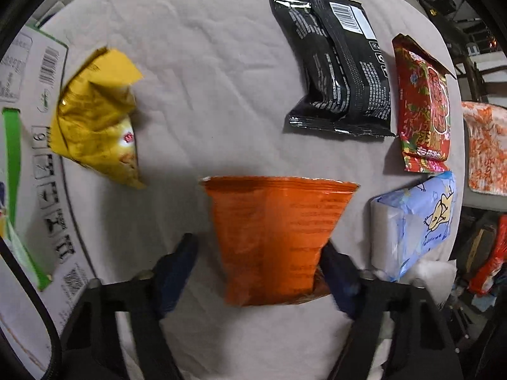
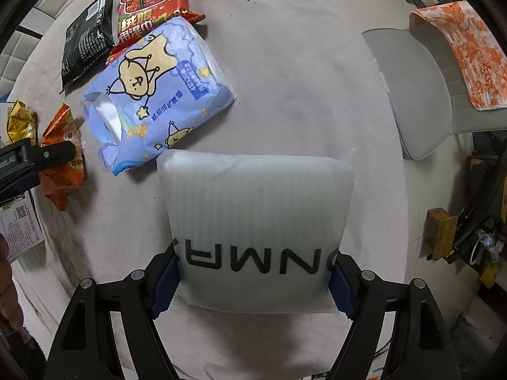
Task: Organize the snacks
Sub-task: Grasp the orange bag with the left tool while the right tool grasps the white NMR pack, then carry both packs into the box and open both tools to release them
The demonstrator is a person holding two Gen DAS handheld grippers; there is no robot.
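L tool [image 1: 259, 269] wide, straddling orange bag [image 1: 275, 240]; R finger touching, L finger clear. R tool [image 2: 253, 280] clamped on white pack [image 2: 253, 215], just beside blue pack [image 2: 155, 95]. All on tabletop [image 1: 206, 63]. Yellow bag [image 1: 98, 117] far left.

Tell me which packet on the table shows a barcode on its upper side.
The black packet. It has a white barcode panel near its far end. The yellow, orange, red and blue packets show no barcode.
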